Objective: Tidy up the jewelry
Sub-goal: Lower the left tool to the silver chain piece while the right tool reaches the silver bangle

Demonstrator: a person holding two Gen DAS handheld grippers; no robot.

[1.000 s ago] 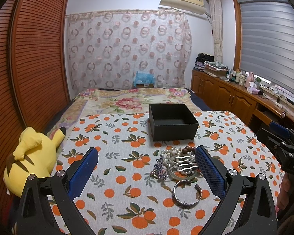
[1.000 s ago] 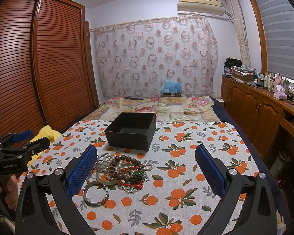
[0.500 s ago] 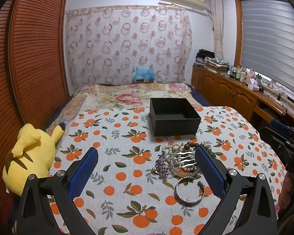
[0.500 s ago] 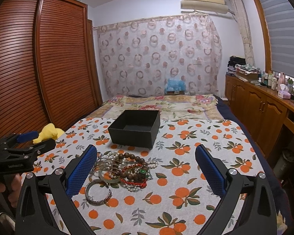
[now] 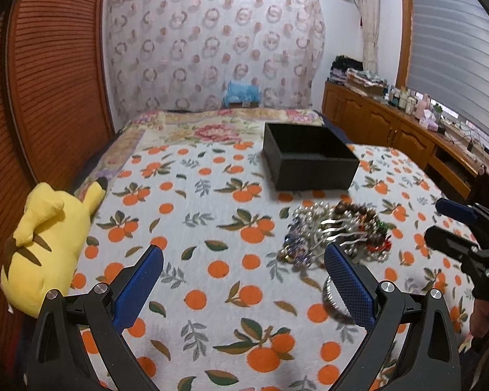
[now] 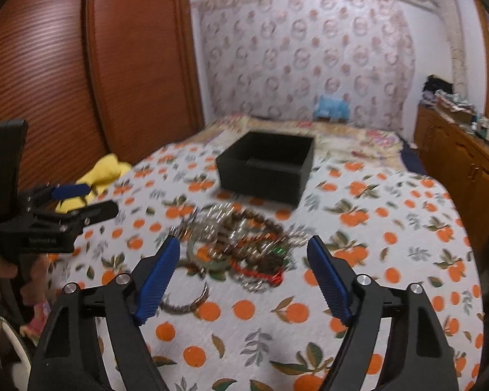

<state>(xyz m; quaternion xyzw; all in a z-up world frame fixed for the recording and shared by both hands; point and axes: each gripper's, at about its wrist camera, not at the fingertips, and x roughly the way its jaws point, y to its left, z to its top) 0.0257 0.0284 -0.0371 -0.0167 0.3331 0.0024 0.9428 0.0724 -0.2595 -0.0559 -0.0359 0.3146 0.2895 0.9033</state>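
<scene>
Two tongs are over the bed (image 5: pixel 212 293), and both views now sit lower and closer to the orange-print cover than a second ago, tilted down toward the jewelry.

At far left a yellow plush (image 5: pixel 49 238) lies at the bed's edge, well apart from the work. Next come the left tongs (image 5: pixel 243 268), spread wide with nothing between the pads; bare cover shows in the gap, and the right pad overlaps the edge of a silver bangle (image 5: pixel 332 296) in the picture, though contact cannot be told.

Right of that gap lies the pile (image 5: pixel 339 231): pearls, brown beads, a silver comb and red strands, tangled together on the cover. Beyond it, a little farther up the bed, stands the open black box (image 5: pixel 309 166), apparently empty; it is near the pile but not touching it.

In the right view, blurred by motion, the right tongs (image 6: pixel 243 267) frame the pile (image 6: pixel 241 244). Their jaws are closing from full spread, with the beads lying between but the pads not yet pressing anything.

My reading: the approach is ending and the first pick is starting. Nothing has gone into the box (image 6: pixel 267 166) yet. Tangled strands may drag neighbours along when lifted.
</scene>
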